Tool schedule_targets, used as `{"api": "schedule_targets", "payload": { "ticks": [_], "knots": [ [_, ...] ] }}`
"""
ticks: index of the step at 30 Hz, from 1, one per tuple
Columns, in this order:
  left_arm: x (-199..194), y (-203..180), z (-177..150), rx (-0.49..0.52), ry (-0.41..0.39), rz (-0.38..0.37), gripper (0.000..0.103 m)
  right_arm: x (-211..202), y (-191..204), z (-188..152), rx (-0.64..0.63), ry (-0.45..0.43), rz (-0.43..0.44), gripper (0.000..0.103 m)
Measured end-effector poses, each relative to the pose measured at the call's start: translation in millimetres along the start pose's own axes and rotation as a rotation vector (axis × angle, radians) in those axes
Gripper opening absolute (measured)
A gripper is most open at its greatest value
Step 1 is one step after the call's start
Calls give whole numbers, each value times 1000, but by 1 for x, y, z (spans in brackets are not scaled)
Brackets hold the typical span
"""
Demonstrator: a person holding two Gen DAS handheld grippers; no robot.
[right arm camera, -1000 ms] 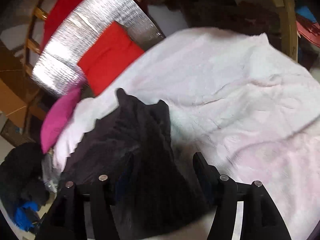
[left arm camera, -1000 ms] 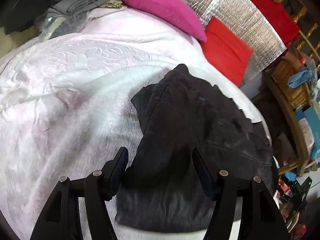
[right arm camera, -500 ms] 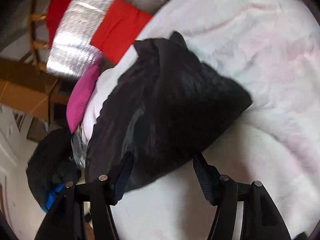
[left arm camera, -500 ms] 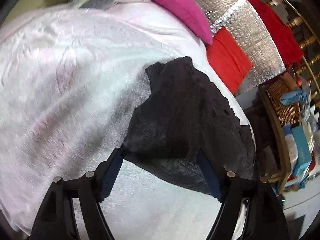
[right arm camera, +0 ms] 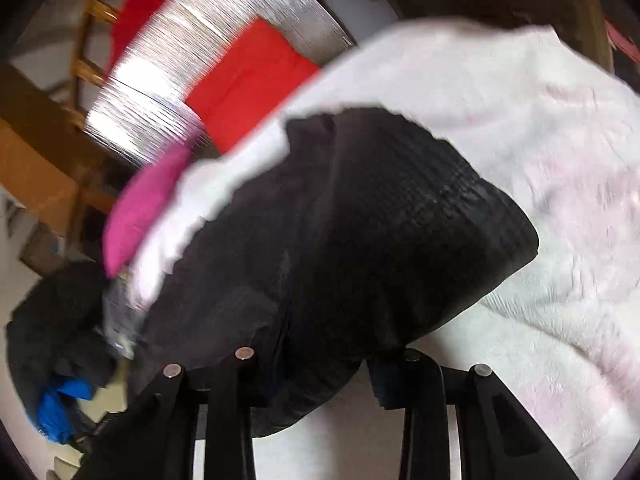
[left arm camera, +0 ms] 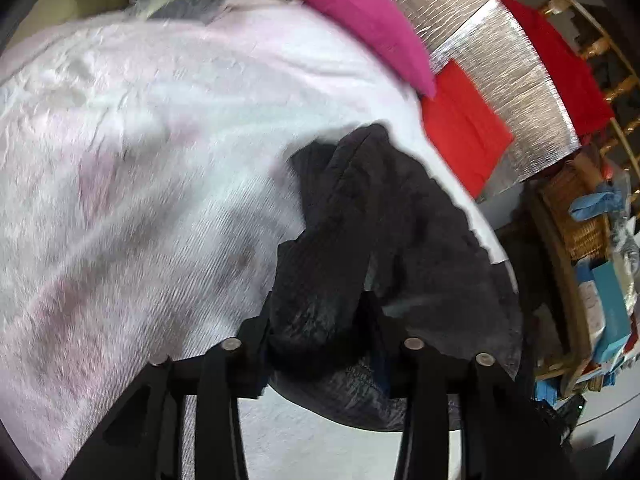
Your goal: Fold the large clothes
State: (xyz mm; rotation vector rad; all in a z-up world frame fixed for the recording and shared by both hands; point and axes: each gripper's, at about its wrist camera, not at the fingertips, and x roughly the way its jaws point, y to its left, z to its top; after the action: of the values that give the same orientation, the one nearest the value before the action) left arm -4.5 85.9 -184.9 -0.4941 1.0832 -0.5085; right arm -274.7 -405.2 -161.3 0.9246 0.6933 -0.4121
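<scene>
hidden: left gripper (left arm camera: 316, 320) fingertips behind dark garment (left arm camera: 400, 220) fold | right gripper (right arm camera: 316, 364) left fingertip buried in cloth | blurred: bed (right arm camera: 540, 140) edge, pink pillow (right arm camera: 140, 208) | cut off: both gripper bodies at bottom edge

Pale pink bedspread (left arm camera: 168, 152), silver headboard (left arm camera: 500, 64)

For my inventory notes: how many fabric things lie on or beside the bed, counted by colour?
Black: 1, the garment on the pale blanket
Pink: 1, the pillow
Red: 1, the cushion
Total: 3
</scene>
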Motion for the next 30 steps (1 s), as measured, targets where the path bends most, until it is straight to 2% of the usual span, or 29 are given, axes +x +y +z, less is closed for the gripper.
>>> {"api": "schedule_targets", "payload": {
  "ticks": [3, 4, 6, 7, 8, 11, 14, 17, 20, 24, 28, 29, 30],
  "knots": [
    [1, 9, -4, -66, 34, -8, 60, 3, -8, 3, 37, 41, 28, 38],
    [-3, 10, -6, -74, 42, -10, 63, 1, -9, 4, 43, 45, 42, 38],
    [-12, 10, -13, -73, 54, 1, 73, -5, -17, 4, 77, 67, 76, 41],
    [-16, 9, -18, -70, 65, -9, 74, -9, -21, 4, 87, 80, 86, 52],
    [-19, 8, -23, -64, 77, -28, 74, -12, -23, 3, 96, 82, 92, 56],
    [-31, 9, -38, -65, 82, -65, 75, -26, -39, 0, 120, 71, 118, 56],
    [-30, 3, -53, -77, 101, -134, 78, -37, -52, 1, 188, 73, 171, 65],
    [-21, -3, -50, -106, 121, -176, 78, -36, -60, 0, 243, 94, 229, 65],
    [-10, -3, -44, -196, 82, -197, 84, -26, -61, -1, 280, 111, 243, 66],
    [13, 0, -39, -320, 45, -214, 84, -6, -57, 2, 329, 113, 260, 66],
    [18, -6, -36, -330, -9, -219, 85, 18, -46, 6, 337, 99, 236, 68],
    [21, -8, -32, -324, -18, -220, 84, 22, -42, 7, 331, 84, 239, 67],
    [24, -11, -29, -319, -31, -221, 78, 24, -40, 9, 323, 74, 238, 67]
  ]
}}
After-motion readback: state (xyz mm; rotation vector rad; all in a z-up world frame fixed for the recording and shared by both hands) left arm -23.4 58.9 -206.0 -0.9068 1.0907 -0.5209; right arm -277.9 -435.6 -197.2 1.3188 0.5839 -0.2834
